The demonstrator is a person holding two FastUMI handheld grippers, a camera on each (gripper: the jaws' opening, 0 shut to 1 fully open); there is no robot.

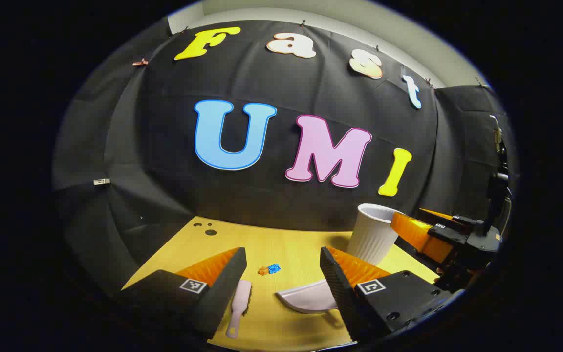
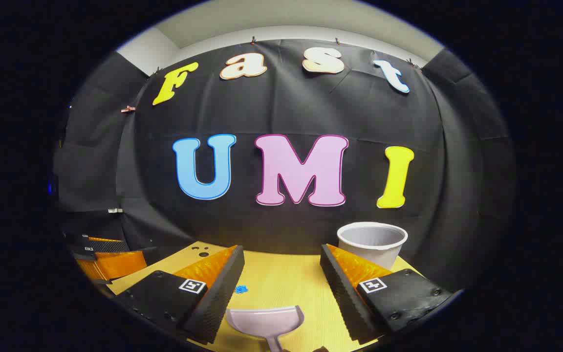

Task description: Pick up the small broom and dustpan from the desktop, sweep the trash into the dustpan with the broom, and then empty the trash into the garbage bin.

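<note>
While both tools lie untouched on the desk (image 1: 291, 244), the left gripper (image 1: 283, 274), jaws wide, should drop over the broom (image 1: 240, 305) at lower left, and the right gripper (image 2: 281, 278), also wide, straddle the dustpan (image 2: 265, 321) handle at bottom centre.

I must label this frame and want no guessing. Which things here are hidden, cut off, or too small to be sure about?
- Dustpan: handle end cut off by the bottom edge, right gripper view; in the left gripper view the left claw's finger covers one side.
- Trash: too small to tell what the bits are.
- Garbage bin: its base is hidden behind the right claw's finger.
- Broom: bristles cannot be made out.
</note>
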